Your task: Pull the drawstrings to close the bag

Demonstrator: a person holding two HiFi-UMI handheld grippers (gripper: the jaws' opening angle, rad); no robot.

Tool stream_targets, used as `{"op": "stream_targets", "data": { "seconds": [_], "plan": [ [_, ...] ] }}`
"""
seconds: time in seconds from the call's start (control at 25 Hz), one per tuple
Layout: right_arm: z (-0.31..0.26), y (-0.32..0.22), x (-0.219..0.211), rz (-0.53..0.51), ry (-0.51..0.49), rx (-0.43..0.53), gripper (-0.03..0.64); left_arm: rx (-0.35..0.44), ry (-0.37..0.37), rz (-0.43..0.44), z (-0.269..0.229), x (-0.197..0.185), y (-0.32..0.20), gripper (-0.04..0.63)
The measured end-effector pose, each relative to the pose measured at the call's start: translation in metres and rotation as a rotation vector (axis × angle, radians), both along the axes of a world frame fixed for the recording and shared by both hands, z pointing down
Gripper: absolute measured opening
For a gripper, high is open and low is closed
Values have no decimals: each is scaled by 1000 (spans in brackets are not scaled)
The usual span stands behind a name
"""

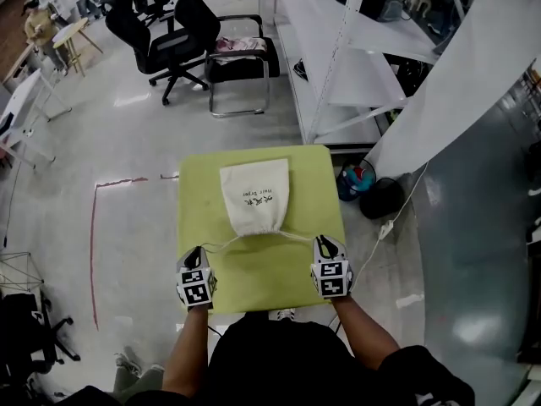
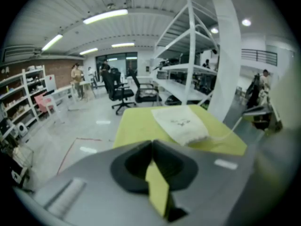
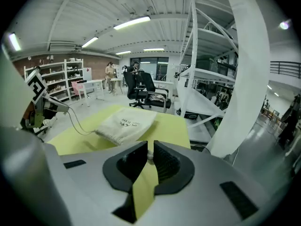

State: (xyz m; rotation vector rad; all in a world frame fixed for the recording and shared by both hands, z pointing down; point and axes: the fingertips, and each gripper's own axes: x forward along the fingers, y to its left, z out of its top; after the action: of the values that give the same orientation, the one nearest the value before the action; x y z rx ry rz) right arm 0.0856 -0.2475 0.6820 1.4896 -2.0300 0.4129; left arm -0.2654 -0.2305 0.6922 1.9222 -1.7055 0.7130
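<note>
Overhead, the head view is showing the cream cloth drawstring bag [image 1: 255, 197] lying flat at the middle of the square lime-green table [image 1: 254, 282]. Its long axis is running 12 to 6 o'clock, with the gathered mouth pointing to 6, toward the person. Two thin white cords are fanning out from that mouth. The left cord [image 1: 221, 244] is reaching the left gripper [image 1: 196, 254] at 7 o'clock of the bag, and the right cord [image 1: 296, 237] is reaching the right gripper [image 1: 326, 245] at 5. Only the right gripper view is revealing a pale bit of cord pinched between that gripper's nearly closed jaws. The left gripper view is showing jaws pressed together with no cord visible between them. The right gripper view, though, is catching that cord rising off the table to the left gripper's tip.
</note>
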Motion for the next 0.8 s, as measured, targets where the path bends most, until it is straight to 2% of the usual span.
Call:
{"op": "stream_targets", "data": {
  "seconds": [0.24,0.44,0.52,0.6,0.8],
  "plan": [
    [36,37,-19,-29,-22,-109,35,-84,4,106,30,31,30,48],
    [73,59,-35,-103,-19,-249,43,-156,15,139,53,48,54,197],
    [80,66,-41,-140,-41,-285,180,-166,29,145,59,51,61,246],
    [73,64,-46,-169,-57,-262,232,-144,43,143,55,51,60,278],
    [25,36,-49,-176,-78,-131,244,-8,65,133,11,50,28,298]
  ]
}}
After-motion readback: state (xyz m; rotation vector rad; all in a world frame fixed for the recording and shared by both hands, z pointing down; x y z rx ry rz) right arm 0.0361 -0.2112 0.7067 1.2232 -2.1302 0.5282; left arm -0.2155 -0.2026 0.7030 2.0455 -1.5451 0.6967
